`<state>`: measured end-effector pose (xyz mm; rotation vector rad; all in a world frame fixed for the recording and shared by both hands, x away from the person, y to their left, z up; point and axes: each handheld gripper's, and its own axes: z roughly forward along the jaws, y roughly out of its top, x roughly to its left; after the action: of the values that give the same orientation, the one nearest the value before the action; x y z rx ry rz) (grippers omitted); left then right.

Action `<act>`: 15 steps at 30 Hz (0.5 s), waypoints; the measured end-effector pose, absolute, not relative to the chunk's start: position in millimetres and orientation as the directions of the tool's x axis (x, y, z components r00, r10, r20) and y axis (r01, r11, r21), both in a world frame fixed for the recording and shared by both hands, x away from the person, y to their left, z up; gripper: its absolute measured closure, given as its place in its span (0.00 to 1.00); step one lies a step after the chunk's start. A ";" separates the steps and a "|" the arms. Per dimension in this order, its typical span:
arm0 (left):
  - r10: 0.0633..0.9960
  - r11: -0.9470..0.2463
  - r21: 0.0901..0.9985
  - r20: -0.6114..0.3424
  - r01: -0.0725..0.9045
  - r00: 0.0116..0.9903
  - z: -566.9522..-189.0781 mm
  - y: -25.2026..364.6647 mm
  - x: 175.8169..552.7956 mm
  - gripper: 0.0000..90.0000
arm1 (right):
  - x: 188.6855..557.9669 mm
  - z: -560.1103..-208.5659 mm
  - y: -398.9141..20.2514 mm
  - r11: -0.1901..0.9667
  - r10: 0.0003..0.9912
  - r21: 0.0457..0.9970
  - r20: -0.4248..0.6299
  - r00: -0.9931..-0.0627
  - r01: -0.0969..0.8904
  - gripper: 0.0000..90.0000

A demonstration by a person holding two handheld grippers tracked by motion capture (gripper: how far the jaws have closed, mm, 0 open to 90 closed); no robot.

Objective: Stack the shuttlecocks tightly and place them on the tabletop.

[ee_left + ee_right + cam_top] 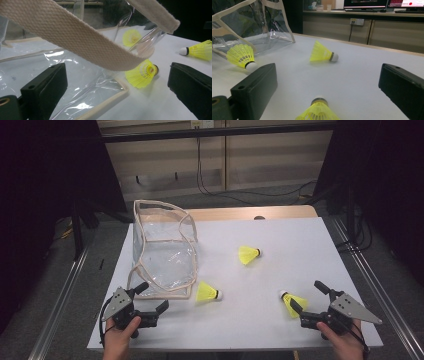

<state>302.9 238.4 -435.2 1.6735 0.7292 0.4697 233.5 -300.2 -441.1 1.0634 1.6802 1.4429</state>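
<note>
**Both grippers open at the near edge, three shuttlecocks lying loose**

While you hold a gripper in each hand at the near edge of the white table [280,245], nothing is gripped by either one. Your left gripper [151,300] sits at the near left corner with its two black jaws spread wide. They point toward the clear plastic bag with cream fabric trim [162,255], which stands open on the left half of the table. In the left gripper view, a cream woven strap [75,42] of that bag hangs across the upper frame, and the bag's clear bottom panel lies between and ahead of the jaws, not pinched.

Your right gripper [307,299] rests at the near right corner, jaws likewise wide apart. A yellow plastic shuttlecock with a white cork tip [293,303] lies on its side between those jaws, cork pointing away from you; the pads do not press on it. In the right gripper view it appears at the bottom centre, skirt toward the camera.

A second yellow shuttlecock [207,292] lies just beside the bag's near right corner, between your two grippers. A third yellow shuttlecock [248,255] lies farther off, near the middle of the table, well apart from both tools.
</note>
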 end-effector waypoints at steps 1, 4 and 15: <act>0.685 -0.115 0.970 -0.078 0.213 0.724 -435.1 238.7 303.1 0.03 | 233.4 -441.2 -300.2 0.056 0.897 0.986 0.018 -0.442 0.155 0.02; 0.684 -0.116 0.970 -0.077 0.212 0.725 -434.9 238.6 303.4 0.03 | 232.8 -440.9 -300.2 0.053 0.896 0.987 0.021 -0.444 0.153 0.02; 0.668 -0.099 0.970 -0.101 0.222 0.737 -435.8 231.0 304.1 0.03 | 233.2 -441.4 -300.6 0.062 0.894 0.985 0.016 -0.449 0.158 0.03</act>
<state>304.1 231.0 -435.8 1.6660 0.7209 0.4352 233.2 -300.6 -441.4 1.0595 1.6927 1.4402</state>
